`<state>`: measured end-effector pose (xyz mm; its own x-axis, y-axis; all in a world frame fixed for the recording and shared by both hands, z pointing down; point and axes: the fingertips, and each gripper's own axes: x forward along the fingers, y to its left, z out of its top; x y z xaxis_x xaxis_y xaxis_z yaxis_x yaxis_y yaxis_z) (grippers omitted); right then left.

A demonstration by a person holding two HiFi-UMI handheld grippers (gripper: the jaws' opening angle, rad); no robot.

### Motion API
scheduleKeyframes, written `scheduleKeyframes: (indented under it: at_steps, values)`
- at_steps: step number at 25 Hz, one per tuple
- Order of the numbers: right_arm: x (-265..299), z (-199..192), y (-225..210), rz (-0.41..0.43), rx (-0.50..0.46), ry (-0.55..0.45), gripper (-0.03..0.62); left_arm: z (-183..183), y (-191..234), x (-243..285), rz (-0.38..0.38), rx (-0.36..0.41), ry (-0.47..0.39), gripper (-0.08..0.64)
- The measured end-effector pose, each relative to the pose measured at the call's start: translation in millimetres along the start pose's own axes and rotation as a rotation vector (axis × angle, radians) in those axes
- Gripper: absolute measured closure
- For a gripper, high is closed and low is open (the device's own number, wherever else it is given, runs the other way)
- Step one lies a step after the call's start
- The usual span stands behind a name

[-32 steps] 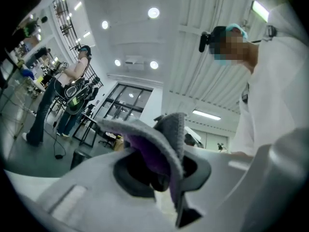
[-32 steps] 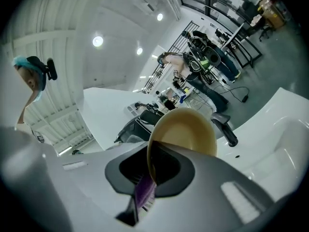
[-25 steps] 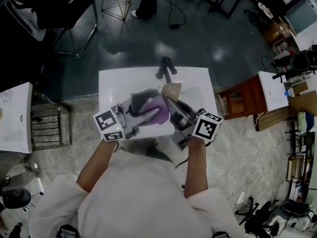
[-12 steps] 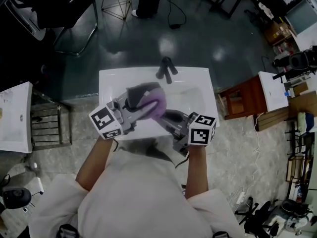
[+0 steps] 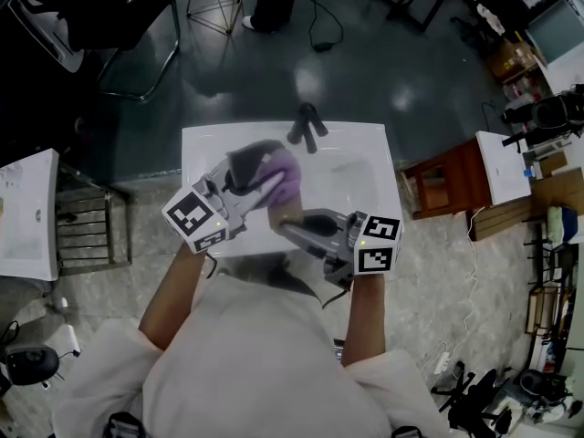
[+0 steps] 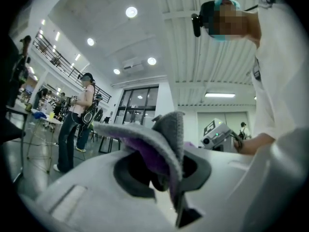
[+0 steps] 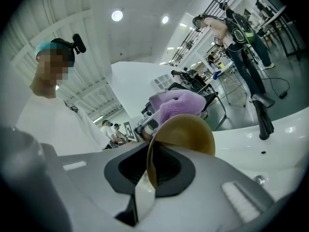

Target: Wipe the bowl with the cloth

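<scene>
The head view is looking steeply down onto the white counter (image 5: 356,167) from overhead, while both gripper views are sitting low and close, tilting upward, facing each other and sharing the purple cloth (image 6: 147,154) (image 7: 181,103).

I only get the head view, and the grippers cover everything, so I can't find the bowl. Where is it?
Observer: The right gripper view shows it. A tan bowl is held by its rim between the fingers of the right gripper, which are just easing open.
Child: And the purple cloth, who holds that?
Observer: The left gripper. Its fingers are shut on a fold of it, and its other side is grey.
Child: Is it touching the bowl?
Observer: In the right gripper view, the cloth peeks over the bowl's far rim, close behind it. I cannot tell whether they touch.
</scene>
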<state>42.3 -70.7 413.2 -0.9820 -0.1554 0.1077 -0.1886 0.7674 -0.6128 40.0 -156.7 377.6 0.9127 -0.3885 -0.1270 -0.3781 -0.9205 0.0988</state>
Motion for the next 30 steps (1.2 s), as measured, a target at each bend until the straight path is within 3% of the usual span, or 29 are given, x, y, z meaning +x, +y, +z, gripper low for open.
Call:
scheduleKeyframes:
  at_steps: [7,13,15,21,30]
  values:
    - [0,-1,18,0.089,-0.046,0.003,0.566,-10,14,-8,0.046,-0.05,-0.019,0.492]
    - [-1,8,25,0.137,-0.035,-0.066,0.573,-26,29,-18,0.161,0.046,0.024,0.494]
    - [-2,13,28,0.144,-0.047,-0.076,0.574,-31,30,-23,0.171,0.04,0.026,0.493]
    - [-13,40,28,0.148,-0.032,-0.195,0.579,-41,12,-22,0.087,0.006,0.034,0.492]
    - [-14,45,11,0.025,-0.049,-0.197,0.58,-43,-1,-27,0.037,-0.192,-0.043,0.492]
